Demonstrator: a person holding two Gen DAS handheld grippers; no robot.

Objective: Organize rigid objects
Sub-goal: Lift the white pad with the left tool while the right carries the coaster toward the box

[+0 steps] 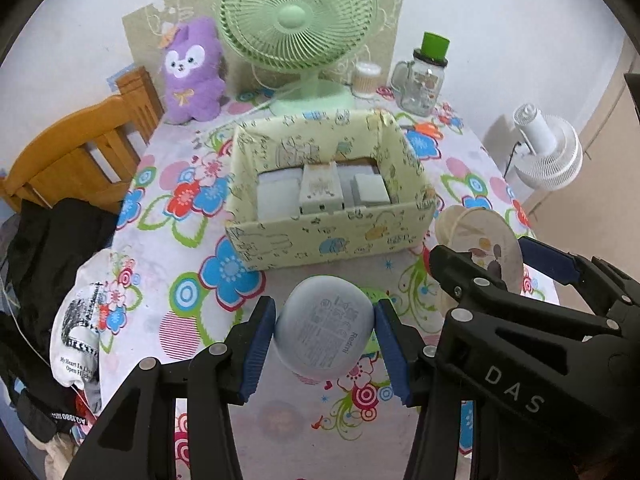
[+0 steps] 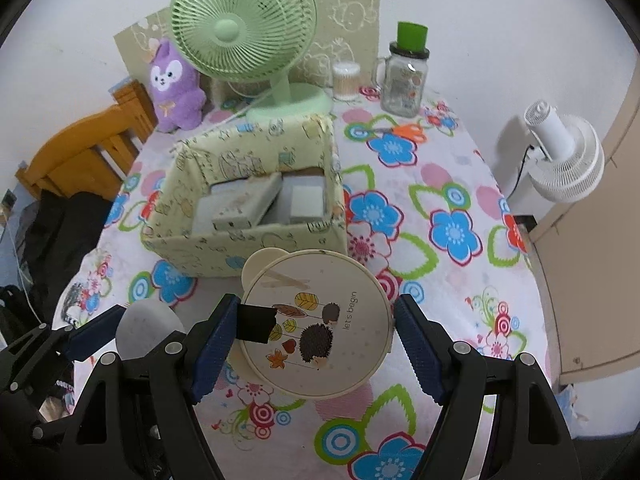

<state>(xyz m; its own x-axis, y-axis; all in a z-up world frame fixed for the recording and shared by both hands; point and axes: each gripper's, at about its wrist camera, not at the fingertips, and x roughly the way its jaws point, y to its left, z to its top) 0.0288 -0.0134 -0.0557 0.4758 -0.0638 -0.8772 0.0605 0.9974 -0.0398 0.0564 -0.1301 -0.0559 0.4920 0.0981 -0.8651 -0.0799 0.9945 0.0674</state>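
Both grippers are loaded and clear of the table, so this looks like the carry step. Left gripper point(image 1: 325, 346) is clamped on a grey earbud case point(image 1: 325, 336), right gripper point(image 2: 316, 338) pinches a round hedgehog tin point(image 2: 316, 324) across its width. The box point(image 1: 332, 236) sits just ahead, already holding a few white packs point(image 1: 322, 192). Next move, I'd guess: bring each one over the box rim, one at a time since the tin is wide, then let go
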